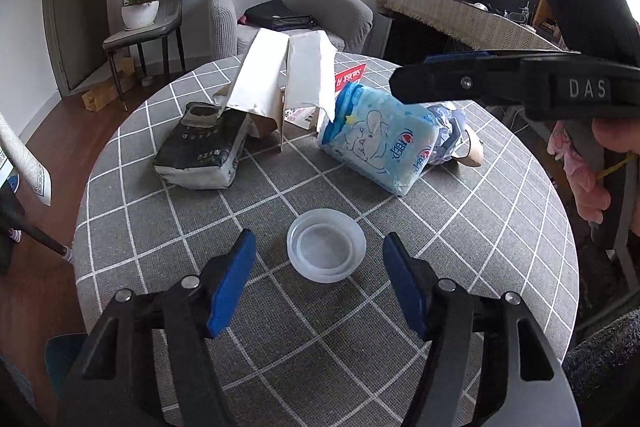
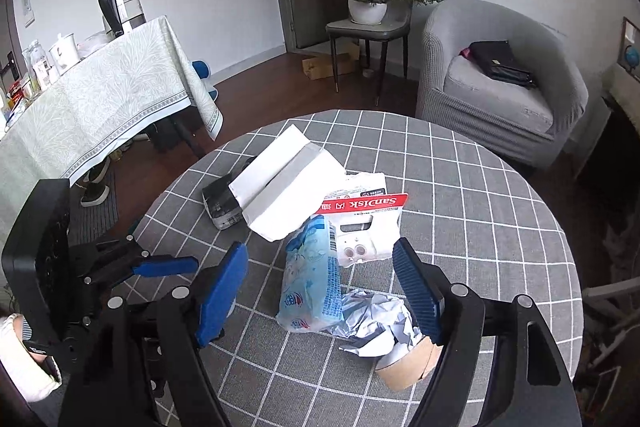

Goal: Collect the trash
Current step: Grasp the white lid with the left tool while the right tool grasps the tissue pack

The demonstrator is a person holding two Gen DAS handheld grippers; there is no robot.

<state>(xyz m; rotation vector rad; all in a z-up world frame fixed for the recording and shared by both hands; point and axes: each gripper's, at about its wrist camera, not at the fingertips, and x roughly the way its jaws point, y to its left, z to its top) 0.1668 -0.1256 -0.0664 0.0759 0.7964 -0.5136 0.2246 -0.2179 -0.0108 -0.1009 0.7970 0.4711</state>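
While the left gripper (image 1: 320,291) gapes over the lid (image 1: 326,251), the right gripper (image 2: 320,291) spreads wide above the wrapper (image 2: 374,321)

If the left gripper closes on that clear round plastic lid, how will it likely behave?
The clear lid looks thin and shallow, so probably very light and somewhat flexible. It lies flat on the checked tablecloth, so the left gripper, jaws open on either side, may slide it rather than lift it.
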